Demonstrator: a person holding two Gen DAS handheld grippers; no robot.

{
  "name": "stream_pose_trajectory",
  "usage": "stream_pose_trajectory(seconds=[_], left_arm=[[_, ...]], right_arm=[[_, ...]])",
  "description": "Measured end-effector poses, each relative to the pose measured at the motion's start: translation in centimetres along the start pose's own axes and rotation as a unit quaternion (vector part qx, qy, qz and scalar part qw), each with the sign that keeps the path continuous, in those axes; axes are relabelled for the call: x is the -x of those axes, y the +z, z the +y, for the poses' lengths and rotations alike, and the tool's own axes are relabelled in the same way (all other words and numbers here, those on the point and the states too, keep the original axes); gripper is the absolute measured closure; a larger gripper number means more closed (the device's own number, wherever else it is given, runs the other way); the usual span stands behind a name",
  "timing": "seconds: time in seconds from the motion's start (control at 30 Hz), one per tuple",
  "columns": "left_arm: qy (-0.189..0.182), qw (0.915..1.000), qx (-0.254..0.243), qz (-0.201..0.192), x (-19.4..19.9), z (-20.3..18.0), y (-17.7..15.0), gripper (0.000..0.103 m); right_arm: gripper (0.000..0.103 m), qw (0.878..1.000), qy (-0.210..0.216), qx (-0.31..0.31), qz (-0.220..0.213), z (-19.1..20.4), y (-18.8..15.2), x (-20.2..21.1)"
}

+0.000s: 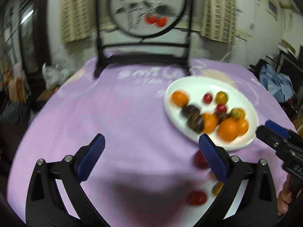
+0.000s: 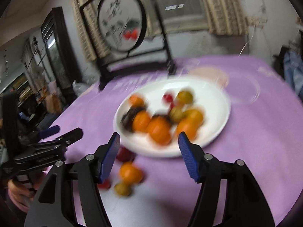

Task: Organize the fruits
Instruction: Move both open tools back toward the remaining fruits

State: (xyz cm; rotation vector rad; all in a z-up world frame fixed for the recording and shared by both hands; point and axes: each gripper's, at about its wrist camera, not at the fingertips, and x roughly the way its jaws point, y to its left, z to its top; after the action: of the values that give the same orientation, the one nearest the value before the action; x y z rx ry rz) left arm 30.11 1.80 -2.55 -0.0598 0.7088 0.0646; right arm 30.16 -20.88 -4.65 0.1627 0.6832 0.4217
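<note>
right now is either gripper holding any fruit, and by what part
Nothing is held. The left gripper and right gripper are both open and empty, above the purple cloth.

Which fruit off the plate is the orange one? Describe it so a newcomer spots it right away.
Start at the white plate on the purple tablecloth. Just off its near rim, a few loose fruits lie on the cloth. The orange fruit sits in the middle of them, nearer the camera than a dark red one and beyond a small yellow-green one; it is the largest and the only orange one off the plate.
</note>
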Motion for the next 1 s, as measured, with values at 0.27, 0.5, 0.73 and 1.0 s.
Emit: stream_pose_trajectory(seconds=[0.27, 0.5, 0.73, 1.0], left_arm=[[0.019, 0.999, 0.039, 0.007, 1.5, 2.9, -1.9, 0.002], [0.014, 0.9994, 0.026, 0.018, 1.3, 2.3, -2.1, 0.002], [0.012, 0.9993, 0.028, 0.022, 1.1, 2.4, -2.1, 0.002], [0.006, 0.9993, 0.029, 0.024, 1.1, 2.2, -2.0, 0.002]], right_arm=[[0.039, 0.997, -0.002, 0.028, 0.074, 3.3, -3.6, -0.9], [0.039, 0.994, -0.013, 0.038, 0.103, 3.6, -4.5, -2.0], [0.053, 0.991, -0.003, 0.054, 0.12, 4.1, -5.1, -3.0], [0.058, 0.991, -0.007, 0.054, 0.12, 4.1, -5.1, -3.5]])
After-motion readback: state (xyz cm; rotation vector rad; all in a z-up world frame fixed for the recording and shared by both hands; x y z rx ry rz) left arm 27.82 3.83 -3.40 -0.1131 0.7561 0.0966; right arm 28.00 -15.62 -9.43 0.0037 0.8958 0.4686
